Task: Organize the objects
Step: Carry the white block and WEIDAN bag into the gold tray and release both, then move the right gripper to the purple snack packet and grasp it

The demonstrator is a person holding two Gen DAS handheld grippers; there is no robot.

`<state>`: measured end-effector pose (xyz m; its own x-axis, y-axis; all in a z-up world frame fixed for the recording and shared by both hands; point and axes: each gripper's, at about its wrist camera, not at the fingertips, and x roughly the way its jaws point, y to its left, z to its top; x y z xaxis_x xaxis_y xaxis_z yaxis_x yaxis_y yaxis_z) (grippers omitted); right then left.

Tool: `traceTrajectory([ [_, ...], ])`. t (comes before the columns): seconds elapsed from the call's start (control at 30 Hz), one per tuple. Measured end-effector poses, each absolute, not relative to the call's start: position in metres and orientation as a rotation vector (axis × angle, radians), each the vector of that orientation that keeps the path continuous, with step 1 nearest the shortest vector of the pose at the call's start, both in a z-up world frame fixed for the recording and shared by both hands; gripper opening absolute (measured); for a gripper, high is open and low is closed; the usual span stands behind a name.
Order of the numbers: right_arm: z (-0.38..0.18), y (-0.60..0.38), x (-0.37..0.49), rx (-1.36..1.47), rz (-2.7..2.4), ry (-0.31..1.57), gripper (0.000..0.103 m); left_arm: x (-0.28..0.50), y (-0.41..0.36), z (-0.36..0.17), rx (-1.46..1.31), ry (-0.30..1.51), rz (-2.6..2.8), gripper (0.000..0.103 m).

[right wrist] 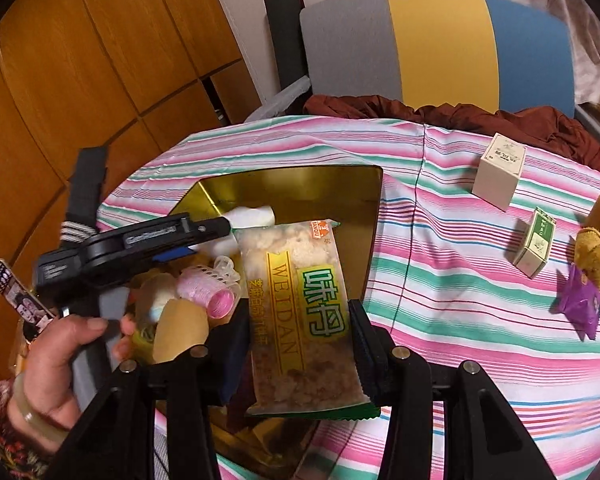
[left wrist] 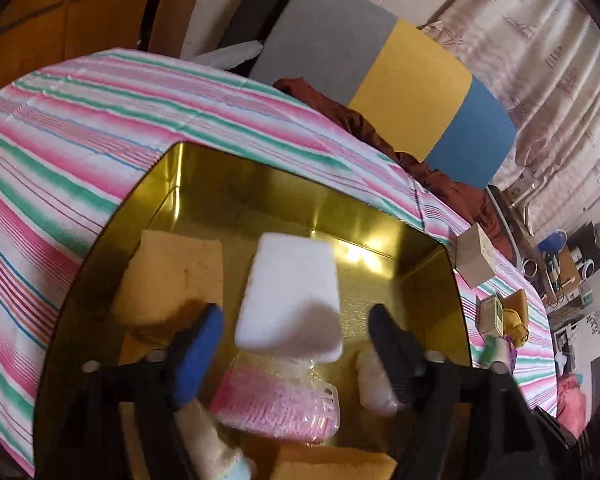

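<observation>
A gold tin [left wrist: 236, 188] stands on the striped tablecloth [left wrist: 80, 140]. My left gripper [left wrist: 294, 320] hangs open over it. A white foam block [left wrist: 292, 292] lies tilted between its fingers, with a gap at each pad. Under the block are pink hair curlers [left wrist: 276, 404] and a yellow sponge [left wrist: 172, 276]. My right gripper [right wrist: 300, 340] is shut on a clear snack packet [right wrist: 296, 304] with green and gold print, held over the tin's [right wrist: 300, 188] near right edge. The right wrist view shows the left gripper [right wrist: 204, 240] from the side, with a hand [right wrist: 56, 356] on its handle.
To the right of the tin the cloth carries a cream box [right wrist: 498, 170], a small green box [right wrist: 536, 242], a purple packet [right wrist: 580, 304] and a yellow knitted piece [right wrist: 594, 260]. A grey, yellow and blue chair [right wrist: 432, 44] with a maroon cloth [right wrist: 480, 116] stands behind the table.
</observation>
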<state>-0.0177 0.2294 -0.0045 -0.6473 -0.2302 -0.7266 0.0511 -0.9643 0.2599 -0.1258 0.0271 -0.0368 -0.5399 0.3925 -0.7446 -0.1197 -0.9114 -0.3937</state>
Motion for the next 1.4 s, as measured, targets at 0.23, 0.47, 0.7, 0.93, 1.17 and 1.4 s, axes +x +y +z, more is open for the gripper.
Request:
traceTrajectory([
  [0.23, -0.014, 0.225, -0.029, 1.278, -2.745, -0.348, 0.048, -0.076, 0.004, -0.008, -1.115, -0.466, 2.704, 0.078],
  [0.47, -0.021, 0.222, -0.039, 1.296, -2.778, -0.426, 0.049, -0.047, -0.019, -0.012, -1.117, -0.578, 2.751, 0.078],
  [0.7, -0.020, 0.221, -0.039, 1.262, -2.820, -0.450, 0.054, -0.041, -0.013, -0.005, -1.087, -0.579, 2.736, 0.078],
  [0.93, 0.002, 0.233, -0.007, 1.125, -2.902, -0.431, 0.070, -0.031, 0.005, 0.000, -1.068, -0.536, 2.684, 0.078],
  [1.17, -0.002, 0.267, 0.016, 1.152, -2.981, -0.428, 0.072, -0.015, 0.041, 0.003, -1.047, -0.451, 2.572, 0.078],
  [1.4, -0.027, 0.313, 0.041, 1.262, -3.034, -0.424, 0.072, 0.006, 0.080, 0.002, -1.052, -0.347, 2.434, 0.078],
])
